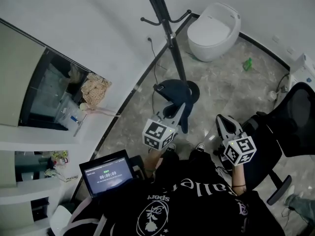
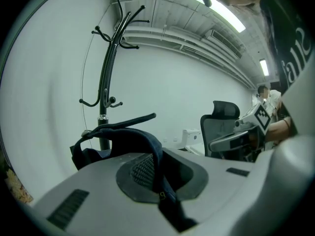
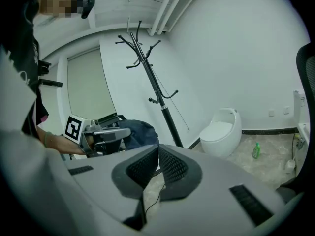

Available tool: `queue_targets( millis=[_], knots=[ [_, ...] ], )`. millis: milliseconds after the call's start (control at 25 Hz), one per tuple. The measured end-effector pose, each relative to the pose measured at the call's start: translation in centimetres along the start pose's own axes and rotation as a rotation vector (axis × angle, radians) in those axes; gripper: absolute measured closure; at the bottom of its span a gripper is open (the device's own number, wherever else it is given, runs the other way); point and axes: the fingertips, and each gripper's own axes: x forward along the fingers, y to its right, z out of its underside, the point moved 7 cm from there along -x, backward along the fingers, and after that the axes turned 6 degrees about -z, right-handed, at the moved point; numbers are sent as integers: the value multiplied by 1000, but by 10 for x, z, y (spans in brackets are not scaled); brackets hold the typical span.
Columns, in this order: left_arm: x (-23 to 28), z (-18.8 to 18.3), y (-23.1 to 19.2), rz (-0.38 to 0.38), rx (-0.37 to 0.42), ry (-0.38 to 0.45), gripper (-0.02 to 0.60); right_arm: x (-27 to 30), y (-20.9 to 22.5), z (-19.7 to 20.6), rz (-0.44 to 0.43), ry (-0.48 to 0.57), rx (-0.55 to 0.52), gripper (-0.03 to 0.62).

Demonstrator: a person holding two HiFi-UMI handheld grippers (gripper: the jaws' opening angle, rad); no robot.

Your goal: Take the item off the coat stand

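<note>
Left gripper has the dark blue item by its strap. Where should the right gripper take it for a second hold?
Probably the strap loop arching over the dark blue item, coming from the right gripper's side: it stands clear beyond the left gripper, thin enough to pinch; the body looks bulky.

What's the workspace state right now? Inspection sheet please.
Surface: grey marbled tile floor.
Job's things: black metal coat stand, hooks bare; dark blue fabric item is off it.
Clutter: small green bottle on the floor.
Grippers: left tongs shut on the item's strap; right tongs shut, empty.
Cables: thin black cable by the wall.
Surroundings: white rounded toilet-like unit, black mesh office chair, lit tablet screen.
</note>
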Motion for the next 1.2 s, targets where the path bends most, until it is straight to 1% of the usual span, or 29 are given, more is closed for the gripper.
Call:
queue_targets(
  millis=[200, 400, 520, 640, 760, 920, 1200],
  knots=[
    [-53, 7, -42, 59, 11, 33, 563, 30, -46, 9, 34, 1, -14, 577],
    [-116, 29, -93, 109, 60, 5, 563, 65, -110, 27, 89, 13, 23, 577],
    [-150, 44, -125, 126, 44, 1, 563, 88, -149, 41, 110, 24, 52, 577],
    [-180, 59, -147, 139, 23, 1, 563, 104, -186, 56, 121, 19, 56, 577],
    [-203, 71, -154, 170, 12, 1, 563, 105, -218, 70, 135, 8, 51, 577],
    [-226, 82, -149, 207, -8, 5, 563, 97, -246, 82, 150, -11, 31, 577],
    [-252, 96, -117, 238, -61, 9, 563, 61, -274, 96, 154, -35, 1, 577]
  ],
)
